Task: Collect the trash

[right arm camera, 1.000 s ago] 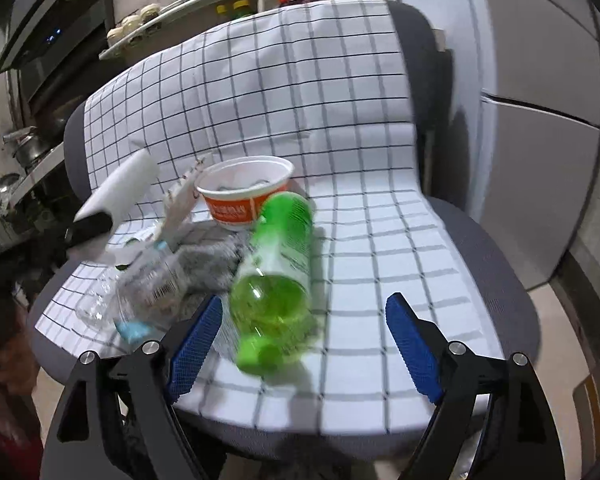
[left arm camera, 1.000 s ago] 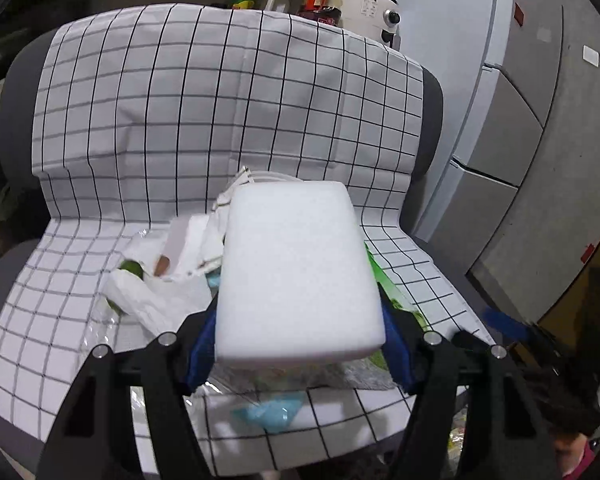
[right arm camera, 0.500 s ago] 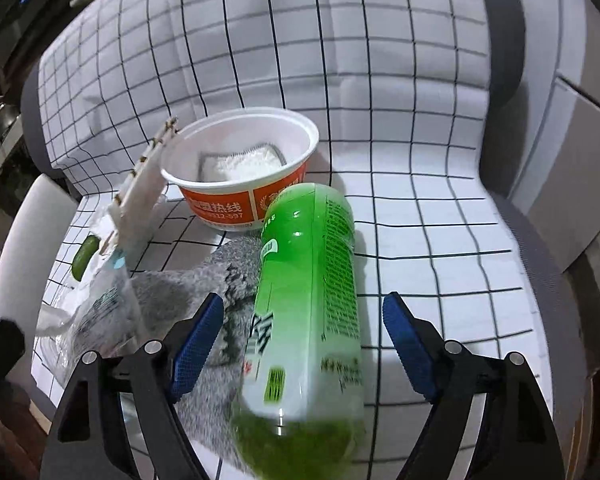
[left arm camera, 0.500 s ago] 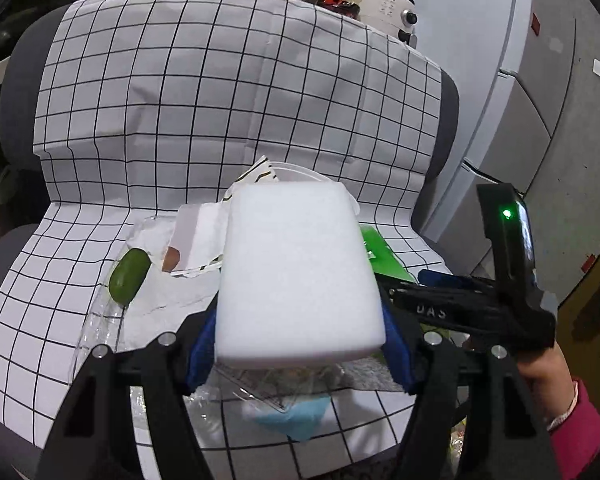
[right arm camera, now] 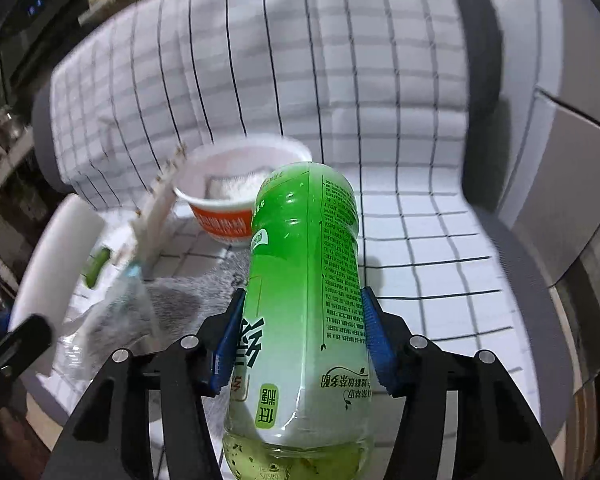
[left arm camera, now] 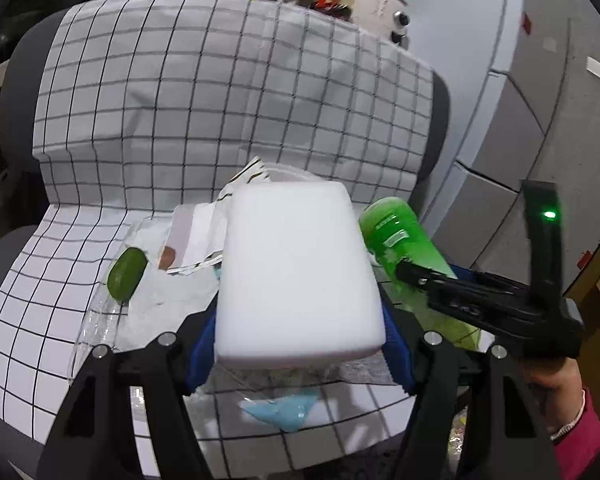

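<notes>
- Green plastic fills the right wrist view: the bottle point(right arm camera: 304, 300) lies lengthwise between the blue pads point(right arm camera: 370, 336) of the right gripper point(right arm camera: 300, 340), which is closed narrow on its labelled middle, cap end toward the camera.
- White foam block point(left arm camera: 298, 272) sits clamped between the pads of the left gripper point(left arm camera: 298, 340); it hides much of the pile behind it.
- Both items are held above the seat of a chair point(left arm camera: 16, 64) draped in a checked cloth point(left arm camera: 220, 100), where the other rubbish lies.
- Judged from this, the step in hand is lifting the bottle clear. The hold sits near mid-body, so balance looks fair; a smooth round bottle can twist or slide, so a firm squeeze and a level carry would help.
- A little pale liquid shows at the cap end, so weight may shift if tipped.
- An orange-and-white paper bowl point(right arm camera: 236, 200) stands just behind the bottle, upright, with a whitish pad or residue inside; blur prevents saying more.
- Chopsticks in a paper sleeve point(right arm camera: 156, 216) lean beside the bowl.
- On the seat remain crumpled clear plastic wrap point(left arm camera: 100, 320), tissues point(left arm camera: 198, 232), a small green fruit-like item point(left arm camera: 126, 274) and a blue scrap point(left arm camera: 280, 412).
</notes>
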